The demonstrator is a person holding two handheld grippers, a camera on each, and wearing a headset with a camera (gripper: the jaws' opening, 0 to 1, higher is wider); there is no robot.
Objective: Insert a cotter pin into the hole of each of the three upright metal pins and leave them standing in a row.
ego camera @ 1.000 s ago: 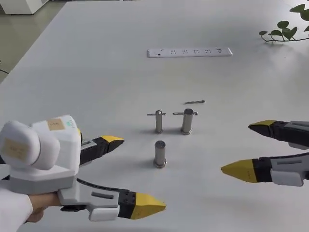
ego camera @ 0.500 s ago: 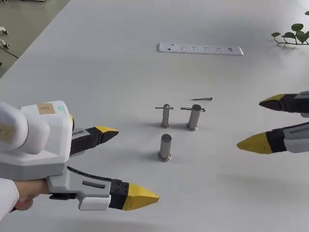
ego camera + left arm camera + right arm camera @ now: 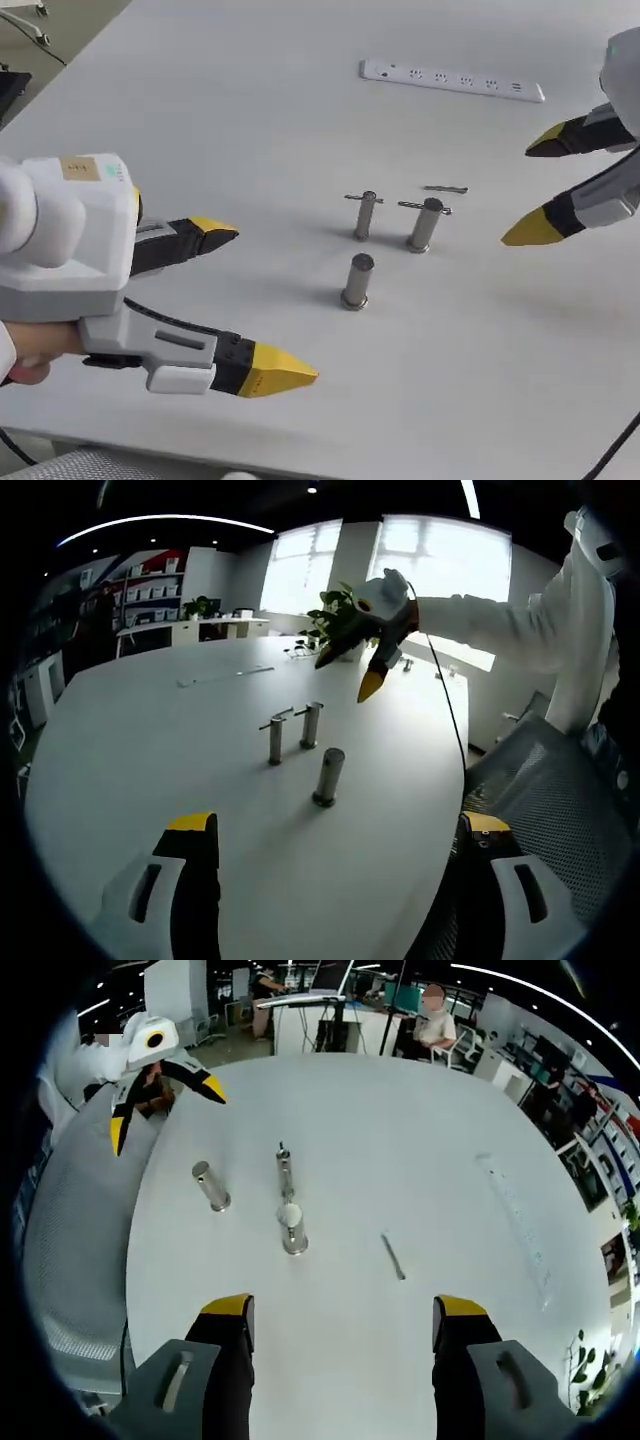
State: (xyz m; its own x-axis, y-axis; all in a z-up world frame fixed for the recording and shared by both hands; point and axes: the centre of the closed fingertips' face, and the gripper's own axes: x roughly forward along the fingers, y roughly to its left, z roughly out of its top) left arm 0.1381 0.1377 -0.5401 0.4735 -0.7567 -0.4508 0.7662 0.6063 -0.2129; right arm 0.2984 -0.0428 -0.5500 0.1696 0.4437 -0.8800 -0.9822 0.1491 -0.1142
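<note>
Inspecting the bench finds 3 upright metal pins on the white table (image 3: 200,120). The rear-left pin (image 3: 366,216) and rear-right pin (image 3: 425,226) are each pinned through the head, while the front pin (image 3: 358,282) stands bare, apart from the other 2 and out of their line. The loose cotter pin (image 3: 445,189) lies flat just behind the rear-right pin. The left gripper (image 3: 258,300) hovers low near the table's front edge, jaws spread wide and holding nothing. The right gripper (image 3: 533,188) hangs above the table to the right of the pins, jaws likewise parted and empty. Risks, as judged: the loose cotter pin is thin and lies flat on a smooth top, so a pinch may skid or flick it away. A reach from the right passes close to the rear-right pin and could topple it. The front pin has a narrow base, and side pressure during insertion would likely tip it if unsupported. Its hole direction cannot be read, so misalignment is possible.
</note>
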